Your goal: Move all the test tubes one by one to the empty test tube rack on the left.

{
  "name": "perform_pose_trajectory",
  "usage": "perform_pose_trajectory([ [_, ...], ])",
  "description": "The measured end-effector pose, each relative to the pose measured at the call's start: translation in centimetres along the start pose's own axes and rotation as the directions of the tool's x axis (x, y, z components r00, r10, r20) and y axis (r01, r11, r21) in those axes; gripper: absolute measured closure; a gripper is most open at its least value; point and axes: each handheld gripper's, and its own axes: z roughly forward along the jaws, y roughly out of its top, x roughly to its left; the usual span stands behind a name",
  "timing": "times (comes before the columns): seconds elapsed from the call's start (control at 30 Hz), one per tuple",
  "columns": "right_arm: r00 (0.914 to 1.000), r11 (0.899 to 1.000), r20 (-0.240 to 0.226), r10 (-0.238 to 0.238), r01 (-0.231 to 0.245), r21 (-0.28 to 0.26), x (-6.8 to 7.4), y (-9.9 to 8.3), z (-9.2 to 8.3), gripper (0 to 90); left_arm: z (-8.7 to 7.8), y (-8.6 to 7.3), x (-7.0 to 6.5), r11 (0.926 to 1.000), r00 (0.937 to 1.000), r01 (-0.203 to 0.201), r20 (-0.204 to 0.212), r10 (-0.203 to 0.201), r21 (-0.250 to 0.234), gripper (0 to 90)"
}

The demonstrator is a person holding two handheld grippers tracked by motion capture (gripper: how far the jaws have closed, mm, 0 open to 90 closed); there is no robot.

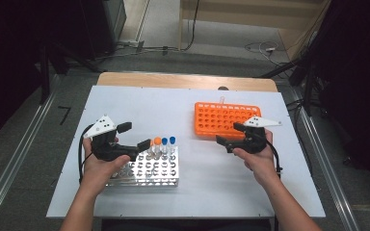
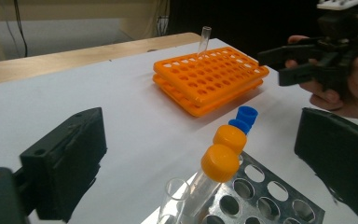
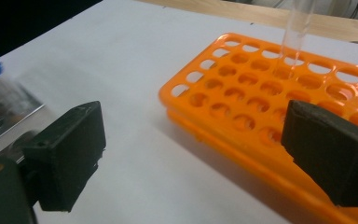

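A metal rack (image 1: 147, 173) stands at the table's front left, holding tubes with orange caps (image 2: 220, 162) and blue caps (image 2: 247, 114) plus an uncapped clear tube (image 2: 175, 196). My left gripper (image 1: 135, 135) hovers open over the rack's back left corner. In the left gripper view the nearest orange-capped tube stands between its fingers (image 2: 65, 163) with wide gaps on both sides. An orange rack (image 1: 226, 120) lies at the right with one clear tube (image 1: 221, 100) upright at its far edge. My right gripper (image 1: 230, 134) is open at that rack's near edge, its fingers (image 3: 70, 149) holding nothing.
The white table top (image 1: 188, 106) has free room between the two racks and in front of the orange rack. A wooden strip (image 1: 183, 81) runs along the far edge. Cables lie on the floor beyond the table.
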Motion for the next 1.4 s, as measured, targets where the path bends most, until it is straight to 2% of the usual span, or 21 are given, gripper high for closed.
perform_pose_trajectory([
  [0.2,0.9983,0.999,0.039,0.043,-0.043,-0.015,-2.2,1.4,2.1,13.7,0.1,0.0,-0.2,1.0000,1.0000,-0.004,0.004,0.004,0.000,0.0],
  [0.3,0.9959,0.997,0.047,0.078,-0.076,-0.034,-3.3,1.9,3.1,23.1,0.1,0.0,-0.2,1.0000,1.0000,-0.001,0.003,0.001,-0.003,0.0],
  [0.37,0.9925,0.994,0.077,0.095,-0.091,-0.057,-3.8,2.0,3.7,28.7,0.0,0.0,-0.1,1.0000,1.0000,-0.001,0.000,0.001,0.000,0.0],
  [0.43,0.9901,0.994,0.091,0.106,-0.103,-0.043,-4.4,2.2,4.5,32.4,0.0,-0.1,0.0,1.0000,1.0000,0.004,-0.002,-0.004,-0.002,0.0],
  [0.53,0.9852,0.991,0.121,0.121,-0.114,-0.063,-5.1,2.4,5.5,39.1,0.0,-0.1,0.0,1.0000,1.0000,0.005,-0.004,-0.005,-0.003,0.0],
  [0.6,0.9834,0.990,0.117,0.138,-0.134,-0.043,-5.4,2.6,6.1,41.0,0.0,-0.1,0.0,1.0000,1.0000,0.003,-0.007,-0.003,0.000,0.0],
  [0.83,0.9764,0.990,0.170,0.134,-0.138,0.016,-5.5,3.0,8.1,52.2,0.1,-0.1,-0.2,1.0000,1.0000,0.000,-0.007,0.000,0.004,0.0],
  [0.9,0.9725,0.990,0.190,0.134,-0.139,0.013,-5.3,3.1,8.5,55.8,0.1,-0.1,-0.2,1.0000,1.0000,0.001,-0.008,-0.001,0.003,0.0],
  [1.03,0.9655,0.993,0.237,0.107,-0.115,0.020,-4.9,3.4,9.0,62.1,0.1,-0.1,-0.2,1.0000,0.9999,0.004,-0.010,-0.004,0.005,0.0],
  [1.13,0.9603,0.995,0.264,0.088,-0.098,0.024,-4.6,3.4,9.1,70.8,0.2,-0.2,-0.2,1.0000,1.0000,0.003,-0.009,-0.003,0.008,0.0],
  [1.27,0.9574,0.991,0.263,0.120,-0.131,0.024,-4.9,3.5,8.9,73.2,0.4,-0.2,-0.4,0.9999,1.0000,-0.006,-0.001,0.006,0.015,1.9],
  [1.33,0.9592,0.990,0.253,0.127,-0.136,0.021,-5.0,3.5,8.6,73.3,0.5,-0.1,-0.6,0.9999,1.0000,-0.008,0.003,0.008,0.015,1.9],
  [1.4,0.9630,0.992,0.242,0.118,-0.123,0.004,-4.9,3.6,8.2,73.4,0.5,0.0,-0.7,0.9998,0.9999,-0.015,0.005,0.015,0.015,1.9],
])
